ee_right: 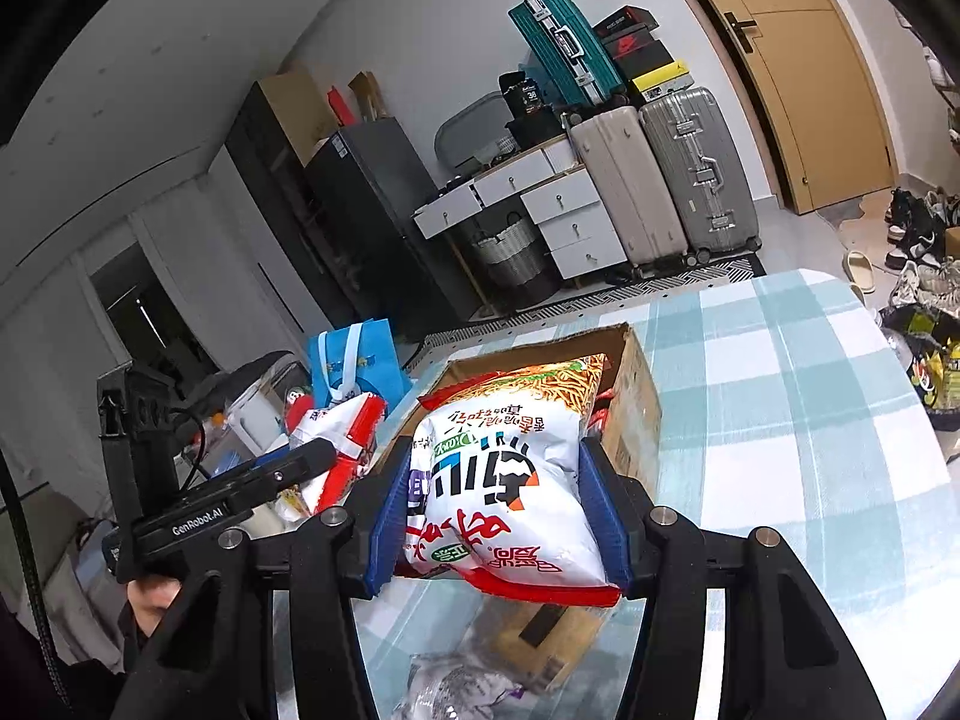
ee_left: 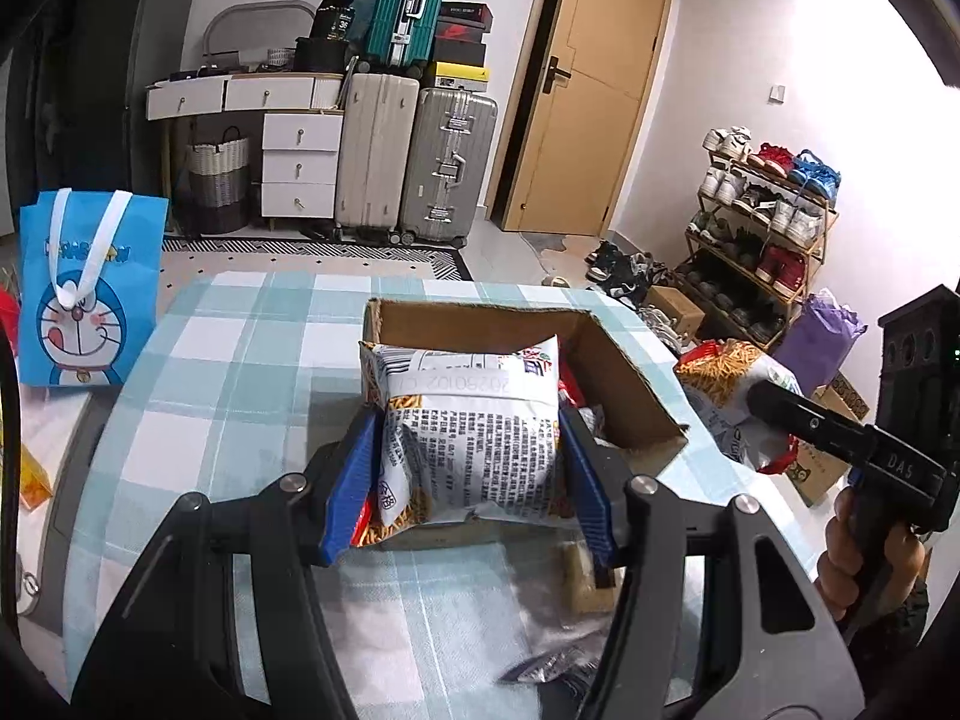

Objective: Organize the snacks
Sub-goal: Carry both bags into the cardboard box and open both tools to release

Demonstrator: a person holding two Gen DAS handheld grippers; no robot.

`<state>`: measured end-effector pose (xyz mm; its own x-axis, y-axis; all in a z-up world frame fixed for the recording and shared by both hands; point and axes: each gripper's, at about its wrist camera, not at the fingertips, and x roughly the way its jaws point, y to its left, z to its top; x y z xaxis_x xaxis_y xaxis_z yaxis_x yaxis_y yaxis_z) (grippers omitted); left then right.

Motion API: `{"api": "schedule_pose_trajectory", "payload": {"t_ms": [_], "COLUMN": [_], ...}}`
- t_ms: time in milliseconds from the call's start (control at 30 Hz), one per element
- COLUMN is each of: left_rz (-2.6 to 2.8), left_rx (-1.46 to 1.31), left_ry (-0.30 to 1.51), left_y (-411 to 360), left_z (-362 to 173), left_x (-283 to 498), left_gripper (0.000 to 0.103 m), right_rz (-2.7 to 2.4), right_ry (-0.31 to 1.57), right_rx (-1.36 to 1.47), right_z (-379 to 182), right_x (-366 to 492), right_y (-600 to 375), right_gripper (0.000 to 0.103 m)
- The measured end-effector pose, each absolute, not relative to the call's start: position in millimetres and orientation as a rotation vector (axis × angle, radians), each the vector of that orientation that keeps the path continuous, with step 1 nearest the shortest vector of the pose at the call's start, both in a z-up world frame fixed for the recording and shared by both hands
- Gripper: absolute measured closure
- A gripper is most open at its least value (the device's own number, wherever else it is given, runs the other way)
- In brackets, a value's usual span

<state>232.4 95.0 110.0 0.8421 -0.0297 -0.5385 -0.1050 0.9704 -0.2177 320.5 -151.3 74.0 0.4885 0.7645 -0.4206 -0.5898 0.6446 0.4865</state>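
Note:
An open cardboard box [ee_left: 624, 381] stands on the checked tablecloth; it also shows in the right wrist view [ee_right: 636, 408]. My left gripper [ee_left: 471, 474] is shut on a white snack bag [ee_left: 474, 438], printed back side up, held over the box's near edge. My right gripper [ee_right: 501, 510] is shut on a second white and red snack bag [ee_right: 510, 480] held above the box's near side. In the left wrist view the right gripper's bag [ee_left: 729, 390] hangs to the right of the box. In the right wrist view the left gripper's bag [ee_right: 342, 450] shows at the left.
A blue cartoon gift bag [ee_left: 90, 294] stands at the table's left. A crumpled wrapper [ee_right: 456, 687] and a small cardboard piece [ee_left: 585, 576] lie on the cloth near me. More snack packets [ee_right: 936, 366] sit off the table's right edge. Suitcases, drawers and a shoe rack stand behind.

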Motion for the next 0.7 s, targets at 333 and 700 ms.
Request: {"api": "schedule_pose_trajectory", "payload": {"t_ms": [333,700], "left_rz": [0.055,0.052], "left_rx": [-0.242,-0.258], "left_ry": [0.585,0.628], "left_y": [95,104], "left_z": [113,91], "left_x": [273,323], "left_gripper": [0.047,0.047], "right_rz": [0.763,0.732], "right_ry": [0.656,0.691], "right_rx": [0.233,0.219], "right_z": [79,74], "right_x": [342,366], "right_y": [-136,-119], "right_gripper": [0.049,0.049]}}
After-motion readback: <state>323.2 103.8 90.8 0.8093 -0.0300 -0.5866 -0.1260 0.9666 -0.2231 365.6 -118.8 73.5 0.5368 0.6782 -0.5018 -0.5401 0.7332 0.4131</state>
